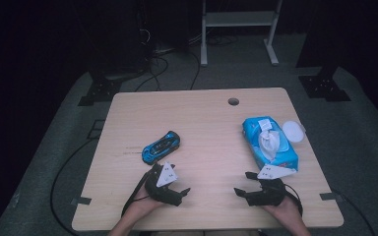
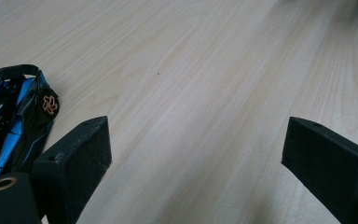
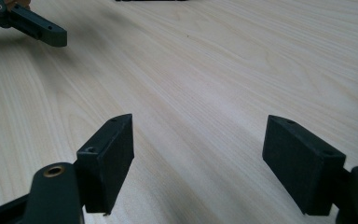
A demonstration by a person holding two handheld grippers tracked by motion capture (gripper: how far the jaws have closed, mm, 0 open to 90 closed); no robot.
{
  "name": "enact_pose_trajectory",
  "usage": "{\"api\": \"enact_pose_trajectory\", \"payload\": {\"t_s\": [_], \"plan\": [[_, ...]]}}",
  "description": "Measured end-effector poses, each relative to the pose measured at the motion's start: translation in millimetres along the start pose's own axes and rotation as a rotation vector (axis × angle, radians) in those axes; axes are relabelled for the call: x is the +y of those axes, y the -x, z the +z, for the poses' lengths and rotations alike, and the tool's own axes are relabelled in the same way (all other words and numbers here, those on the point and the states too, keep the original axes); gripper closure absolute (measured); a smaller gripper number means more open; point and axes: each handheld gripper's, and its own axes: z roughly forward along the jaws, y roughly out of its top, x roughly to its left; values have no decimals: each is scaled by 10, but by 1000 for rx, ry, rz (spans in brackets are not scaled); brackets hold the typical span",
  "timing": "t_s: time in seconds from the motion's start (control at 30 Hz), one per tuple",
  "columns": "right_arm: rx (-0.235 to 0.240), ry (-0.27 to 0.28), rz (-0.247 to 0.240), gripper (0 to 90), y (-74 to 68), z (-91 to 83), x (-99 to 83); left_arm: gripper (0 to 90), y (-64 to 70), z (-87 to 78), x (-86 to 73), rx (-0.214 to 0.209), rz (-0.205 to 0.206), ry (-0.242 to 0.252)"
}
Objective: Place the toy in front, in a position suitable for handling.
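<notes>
The left tongs [image 1: 179,179] hover low over the bench [image 1: 211,123] near its front edge, left of the middle, their jaws spread wide with only bare wood between them. The blue toy car [image 1: 161,146] lies on the bench just beyond them, toward the left edge, apart from the jaws; in the left gripper view its rear wheel [image 2: 50,103] sits just past the left-hand jaw, not touching. The right tongs [image 1: 242,184] are held near the front edge toward the right corner, jaws likewise wide apart and holding nothing. Both pairs point inward at each other across a gap of bare bench. A blue pack of wet wipes [image 1: 269,144] lies near the right edge, just beyond the right tongs, a white tissue poking from its top, its round white lid [image 1: 293,131] open to the side
</notes>
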Motion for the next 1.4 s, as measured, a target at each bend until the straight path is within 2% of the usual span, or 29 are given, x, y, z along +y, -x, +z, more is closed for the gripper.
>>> {"api": "enact_pose_trajectory", "payload": {"t_s": [0.17, 0.33, 0.6, 0.7, 0.87, 0.93, 0.97, 1.0, 1.03, 1.1, 1.3, 1.4], "plan": [[-6, 0, 6, 240, 20, -4, -14, 75, -14, 16, 4, -12, -6, -12], [-9, -2, 21, 239, 32, -1, -27, 64, -36, 15, 53, -26, 14, -35], [-7, 8, 27, 238, 3, -33, -25, 58, -97, -74, 136, 4, 55, -49], [-8, 4, 19, 237, 3, -42, -23, 56, -191, -144, 184, 13, 52, -32], [-8, 13, 19, 237, -5, -77, -11, 56, -396, -225, 251, 26, 38, -53], [-9, 11, 22, 237, -5, -75, -5, 44, -517, -253, 282, 45, 42, -79], [-9, 11, 19, 237, -6, -72, -3, 40, -517, -253, 282, 45, 42, -79], [-7, 8, 15, 237, -11, -69, -1, 40, -623, -270, 300, 58, 33, -93], [-8, 5, 10, 237, -20, -68, 0, 40, -673, -276, 305, 61, 34, -105], [-10, 6, -3, 238, -43, -69, 5, 40, -747, -271, 309, 71, 46, -128], [0, -7, -18, 237, -73, -48, 11, 43, -897, -223, 324, 66, 49, -171], [6, -6, -19, 237, -77, -52, 12, 43, -1023, -154, 328, 60, 43, -211]]}}
